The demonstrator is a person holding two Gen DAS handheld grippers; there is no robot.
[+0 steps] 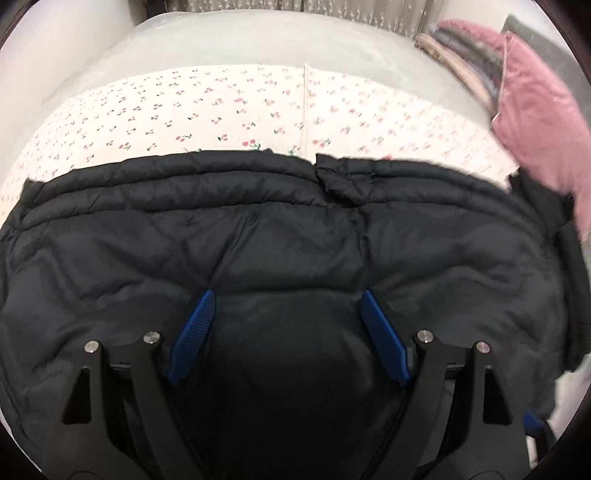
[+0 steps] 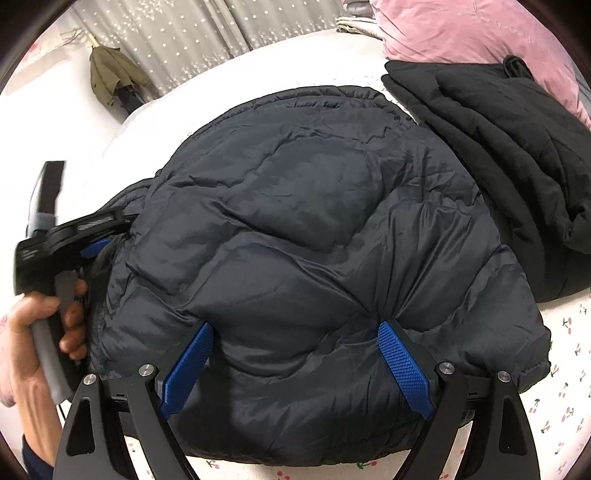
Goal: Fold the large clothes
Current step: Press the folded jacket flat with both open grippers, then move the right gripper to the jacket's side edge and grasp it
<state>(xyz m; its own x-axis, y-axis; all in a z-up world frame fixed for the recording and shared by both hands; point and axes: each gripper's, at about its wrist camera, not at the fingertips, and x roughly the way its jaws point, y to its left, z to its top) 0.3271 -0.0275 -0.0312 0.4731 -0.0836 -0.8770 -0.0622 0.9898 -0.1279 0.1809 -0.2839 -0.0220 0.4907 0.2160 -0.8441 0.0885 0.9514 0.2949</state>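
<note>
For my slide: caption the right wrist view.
Right claw open, pressed into dark puffy quilted jacket on cherry-print bedsheet.

We note the dark puffer jacket as quilted synthetic cloth with a faint sheen, creased and puffy, lying on a matt cotton-like sheet printed with cherries. The pads of the right gripper look like blue plastic with a knurled diamond texture (arms matt black, rivets bright metal). The pink cushion looks velvety, and the folded black garment matt.
</note>
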